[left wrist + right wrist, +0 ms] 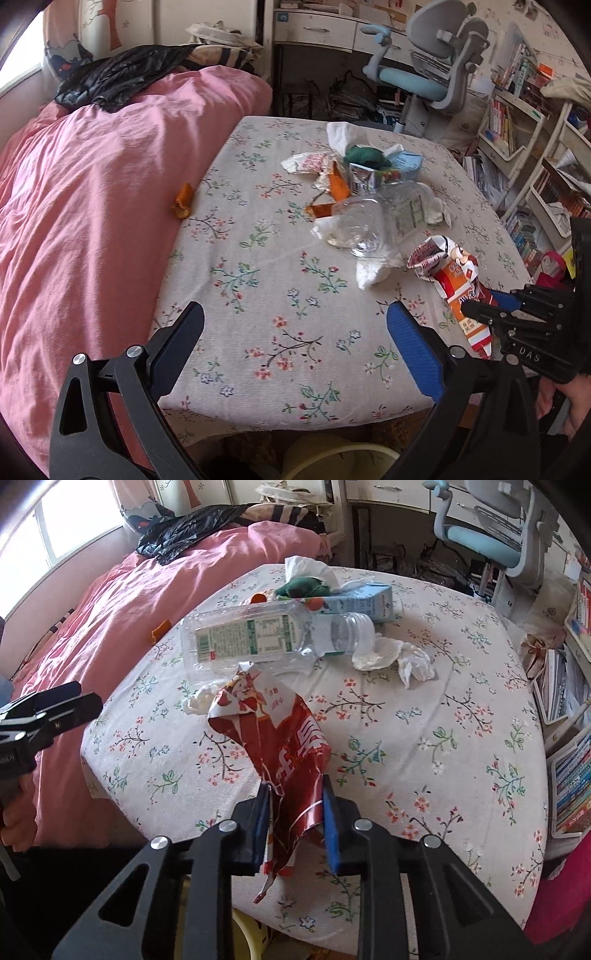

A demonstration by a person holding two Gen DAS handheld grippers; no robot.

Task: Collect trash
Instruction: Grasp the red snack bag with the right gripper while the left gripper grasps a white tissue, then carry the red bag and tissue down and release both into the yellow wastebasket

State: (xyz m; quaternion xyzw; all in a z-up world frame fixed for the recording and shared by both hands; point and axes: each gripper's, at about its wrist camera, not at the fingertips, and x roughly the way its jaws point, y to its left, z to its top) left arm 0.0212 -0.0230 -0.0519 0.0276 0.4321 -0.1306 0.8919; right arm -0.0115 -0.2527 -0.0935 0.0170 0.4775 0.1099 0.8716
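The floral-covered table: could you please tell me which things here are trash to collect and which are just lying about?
Trash to collect:
- red snack wrapper, in the right claw
- clear plastic bottle
- milk carton
- crumpled tissues
- orange wrapper scrap

Just lying about:
- pink quilt
- desk chair
- books

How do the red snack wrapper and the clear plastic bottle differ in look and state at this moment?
The red snack wrapper is opaque, crumpled foil; the clear plastic bottle is see-through and rigid, with a green-printed label. The wrapper is clamped in the right tool, while the bottle lies on its side, uncapped and untouched. The wrapper sits near the table edge, the bottle deeper in the pile. Both are trash on the floral cloth.
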